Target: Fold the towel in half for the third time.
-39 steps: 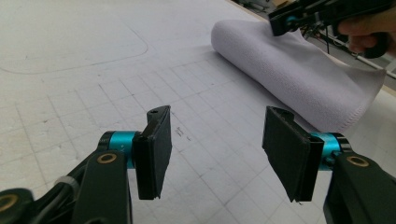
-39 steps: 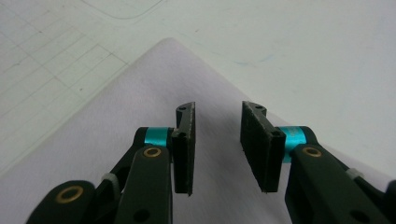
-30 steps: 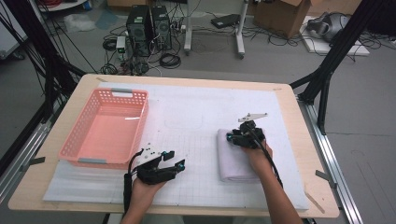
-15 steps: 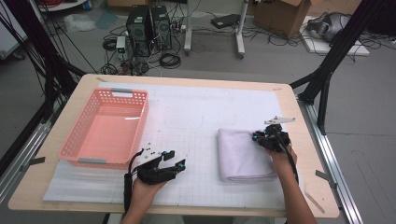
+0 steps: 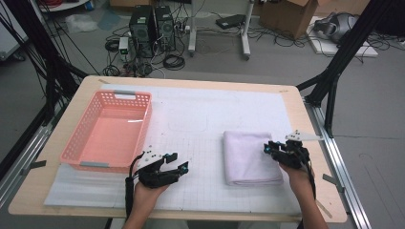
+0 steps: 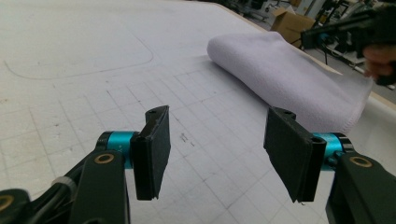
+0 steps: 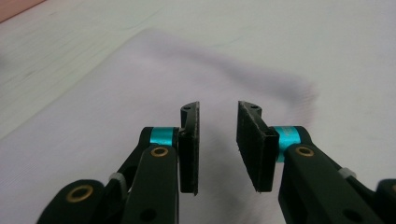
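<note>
- The folded towel (image 5: 250,156) lay flat at the lower right of the counter (image 5: 296,102), squared up and seemingly finished.
- A second before, the right tool (image 5: 268,149) sat over the towel's middle; it had since slid out to the towel's right edge, nothing between its jaws.
- Its jaws stood a narrow gap apart above the cloth and had just been opening a little, gripping nothing.
- That suggested to me the fold was done and the towel was next due for the pink basket (image 5: 112,131) at the upper left.
- The left tool (image 5: 180,163) rested low at the lower middle, forearm in from the bottom edge, jaws spread and empty, pointing toward the towel.
</note>
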{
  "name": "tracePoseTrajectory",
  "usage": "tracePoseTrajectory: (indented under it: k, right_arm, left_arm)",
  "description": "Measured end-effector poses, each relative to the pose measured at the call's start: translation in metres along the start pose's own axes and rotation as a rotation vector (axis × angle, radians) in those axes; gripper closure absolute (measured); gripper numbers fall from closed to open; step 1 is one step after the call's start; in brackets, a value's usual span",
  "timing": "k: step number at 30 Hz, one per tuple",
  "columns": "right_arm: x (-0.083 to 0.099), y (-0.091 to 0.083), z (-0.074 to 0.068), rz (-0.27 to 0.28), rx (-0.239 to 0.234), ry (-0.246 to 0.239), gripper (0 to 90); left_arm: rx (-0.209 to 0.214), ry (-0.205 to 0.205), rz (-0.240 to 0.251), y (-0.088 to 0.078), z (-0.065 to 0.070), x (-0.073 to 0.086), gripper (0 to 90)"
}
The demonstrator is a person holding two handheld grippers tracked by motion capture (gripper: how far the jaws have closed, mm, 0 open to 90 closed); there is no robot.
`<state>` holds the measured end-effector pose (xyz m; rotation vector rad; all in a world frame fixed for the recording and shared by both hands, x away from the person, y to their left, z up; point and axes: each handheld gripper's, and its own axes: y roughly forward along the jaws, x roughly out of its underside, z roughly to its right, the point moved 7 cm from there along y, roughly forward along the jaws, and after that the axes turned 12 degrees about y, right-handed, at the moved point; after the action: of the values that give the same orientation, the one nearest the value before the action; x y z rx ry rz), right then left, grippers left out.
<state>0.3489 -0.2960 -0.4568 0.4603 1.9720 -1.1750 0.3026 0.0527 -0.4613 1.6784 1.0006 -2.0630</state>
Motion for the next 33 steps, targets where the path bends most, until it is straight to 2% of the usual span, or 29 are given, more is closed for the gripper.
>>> tracePoseTrajectory:
  k: [2, 4, 5, 8, 10, 12, 15, 17, 21, 25, 27, 29, 33]
  right_arm:
    - [0.013, -0.004, -0.011, -0.025, -0.019, -0.032, 69.2]
    - [0.027, -0.005, -0.016, -0.054, -0.028, -0.044, 69.2]
    - [0.034, -0.006, -0.015, -0.07, -0.018, -0.058, 69.2]
    - [0.044, -0.015, -0.01, -0.063, 0.012, -0.071, 69.5]
    - [0.048, -0.024, -0.004, -0.069, 0.043, -0.071, 69.5]
    - [0.053, -0.033, 0.001, -0.067, 0.054, -0.063, 69.5]
    - [0.056, -0.046, 0.003, -0.026, 0.025, -0.052, 67.0]
    - [0.056, -0.054, 0.003, -0.004, 0.019, -0.051, 62.1]
    - [0.054, -0.066, 0.004, 0.05, 0.015, -0.016, 49.7]
    - [0.05, -0.077, 0.005, 0.111, 0.031, -0.002, 35.4]
    - [0.05, -0.082, 0.006, 0.14, 0.057, -0.01, 27.9]
    - [0.05, -0.086, 0.008, 0.153, 0.066, 0.0, 25.9]
    - [0.049, -0.09, 0.015, 0.182, 0.092, 0.024, 20.8]
  left_arm:
    - [0.003, 0.002, 0.002, 0.0, 0.001, -0.001, 41.2]
    - [0.007, 0.003, 0.007, 0.0, 0.002, -0.001, 41.1]
    - [0.009, 0.008, 0.006, 0.0, 0.003, -0.002, 41.1]
    - [0.01, 0.013, 0.01, -0.001, 0.005, -0.003, 41.1]
    - [0.006, 0.02, 0.011, -0.002, 0.004, -0.003, 41.0]
    - [0.007, 0.02, 0.014, -0.002, 0.004, -0.003, 40.5]
    - [0.015, 0.005, 0.025, -0.001, 0.004, -0.003, 38.2]
    - [0.023, 0.016, 0.026, 0.0, 0.004, -0.003, 37.5]
    - [0.057, 0.103, 0.005, 0.004, 0.011, 0.0, 37.3]
    - [0.071, 0.148, 0.07, 0.005, 0.015, -0.005, 33.7]
    - [0.065, 0.154, 0.072, 0.005, 0.015, -0.006, 33.4]
    - [0.06, 0.143, 0.059, 0.004, 0.014, -0.006, 33.1]
    - [0.038, 0.093, 0.052, 0.003, 0.01, -0.006, 27.1]
